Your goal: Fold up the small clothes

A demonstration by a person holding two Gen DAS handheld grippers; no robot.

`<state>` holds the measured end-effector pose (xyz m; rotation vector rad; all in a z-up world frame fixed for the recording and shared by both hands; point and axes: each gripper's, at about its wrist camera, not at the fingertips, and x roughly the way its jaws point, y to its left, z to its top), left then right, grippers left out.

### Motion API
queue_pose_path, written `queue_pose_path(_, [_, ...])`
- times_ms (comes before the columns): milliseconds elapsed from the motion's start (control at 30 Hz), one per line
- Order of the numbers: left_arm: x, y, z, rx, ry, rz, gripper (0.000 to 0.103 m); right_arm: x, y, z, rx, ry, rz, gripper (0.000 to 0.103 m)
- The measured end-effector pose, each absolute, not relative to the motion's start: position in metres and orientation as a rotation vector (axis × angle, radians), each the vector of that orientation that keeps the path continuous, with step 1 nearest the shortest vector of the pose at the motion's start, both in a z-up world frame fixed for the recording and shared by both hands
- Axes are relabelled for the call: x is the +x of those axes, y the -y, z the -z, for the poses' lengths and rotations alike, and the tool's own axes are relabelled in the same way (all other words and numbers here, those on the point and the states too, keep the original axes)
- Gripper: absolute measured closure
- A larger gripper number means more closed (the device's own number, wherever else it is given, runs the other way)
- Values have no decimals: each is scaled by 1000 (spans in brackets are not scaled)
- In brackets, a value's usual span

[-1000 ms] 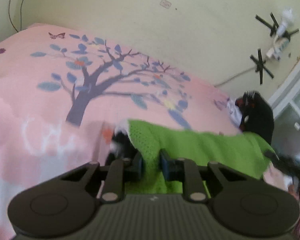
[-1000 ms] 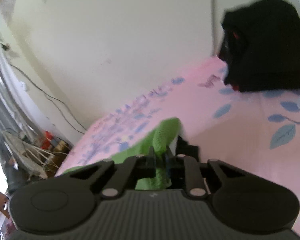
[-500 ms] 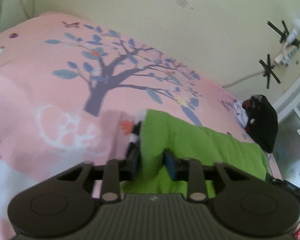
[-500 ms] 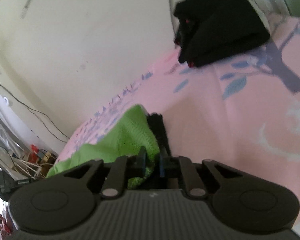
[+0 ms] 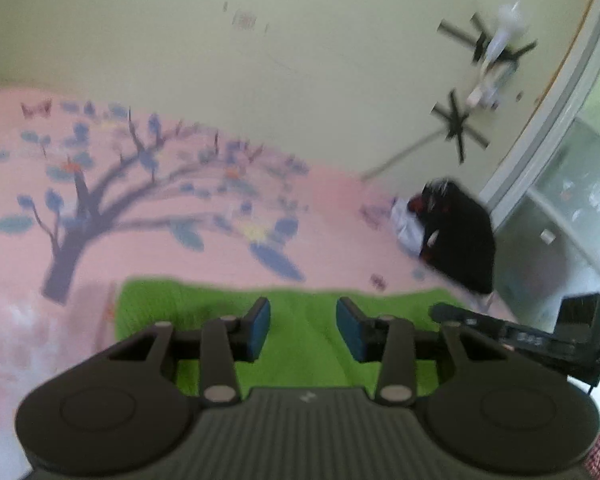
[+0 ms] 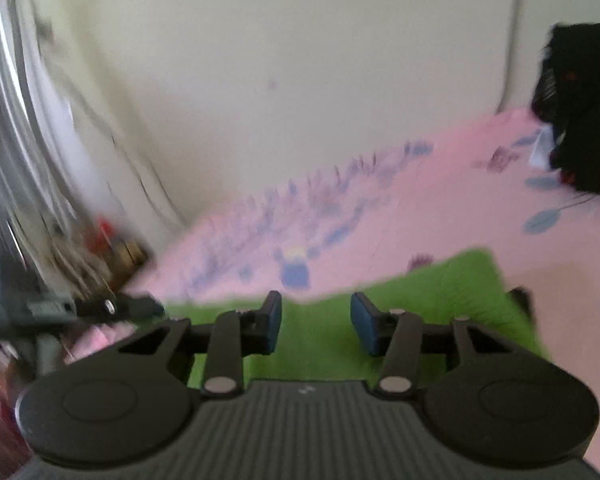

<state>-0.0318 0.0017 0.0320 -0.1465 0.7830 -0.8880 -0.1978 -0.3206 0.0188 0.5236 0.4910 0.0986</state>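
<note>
Both grippers have just let go of the green garment (image 5: 300, 344). A second ago each pair of jaws pinched a raised ridge of its cloth; now the left gripper (image 5: 303, 330) and the right gripper (image 6: 315, 326) both stand with jaws parted, having opened in the last moment, and nothing is pressed between the blue pads (image 5: 260, 326). The cloth lies below the gaps, not gripped.

The garment now rests flat on the pink bed cover (image 5: 140, 240) as a wide strip, just ahead of both grippers at 6 o'clock in each view. In the left view its far edge runs straight from 9 to 3 o'clock; in the right view it tapers toward 2 o'clock, where a dark bit (image 6: 522, 294) shows at its corner. The black pile (image 5: 460, 236) sits well apart at 2 o'clock, near the wall.

Judging by this, 1 fold has been laid down and released. The likely next step is a second fold or smoothing the piece.
</note>
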Motion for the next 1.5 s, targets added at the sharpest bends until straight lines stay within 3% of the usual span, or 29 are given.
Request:
queue_pose_path(33, [-31,0,-22,-120,-798,858,67,-190,321,-10,470,-521,-48,101])
queue_pose_path(100, [-33,-6,-5,-79,-792,813,77,-189,348,5,487,-517,28,103])
queue_pose_path(133, [-36,-12,-3,-88,-782,827,77,-193,366,10,598,-510,28,103])
queue_pose_path(267, [-35,-25,-9,-139,-825,834,77,-219,385,3,656,-453,83,103])
queue_pose_path(333, [-38,-27,-14,-160,-833,831,69,-244,394,-1,701,-428,100,103])
queue_pose_path(400, [-40,-28,-22,-200,-825,878,67,-273,406,-2,770,-391,118,64])
queue_pose_path(433, [-42,-25,-26,-221,-819,919,67,-284,411,-1,806,-379,129,33])
queue_pose_path(733, [-54,33,-14,-277,-930,1160,67,-301,412,24,953,-489,86,35])
queue_pose_path(800, [-54,42,-1,-264,-971,1158,67,-290,404,25,954,-496,44,38])
queue_pose_path(900, [-52,46,17,-255,-990,1148,72,-274,389,25,940,-519,-10,57])
queue_pose_path(1000, [-46,39,21,-306,-1019,1137,76,-265,386,24,1020,-509,-48,61])
queue_pose_path(1067, [-46,37,21,-304,-1017,1136,77,-266,383,3,1029,-439,-114,69])
queue_pose_path(1167, [-50,39,18,-283,-1001,1133,77,-257,363,-43,941,-368,-240,72])
queue_pose_path(1300, [-53,14,8,-348,-939,1161,59,-213,307,-87,750,-410,-384,74])
queue_pose_path(1500, [-52,-106,-20,-488,-728,975,37,-142,217,-96,545,-562,-558,75])
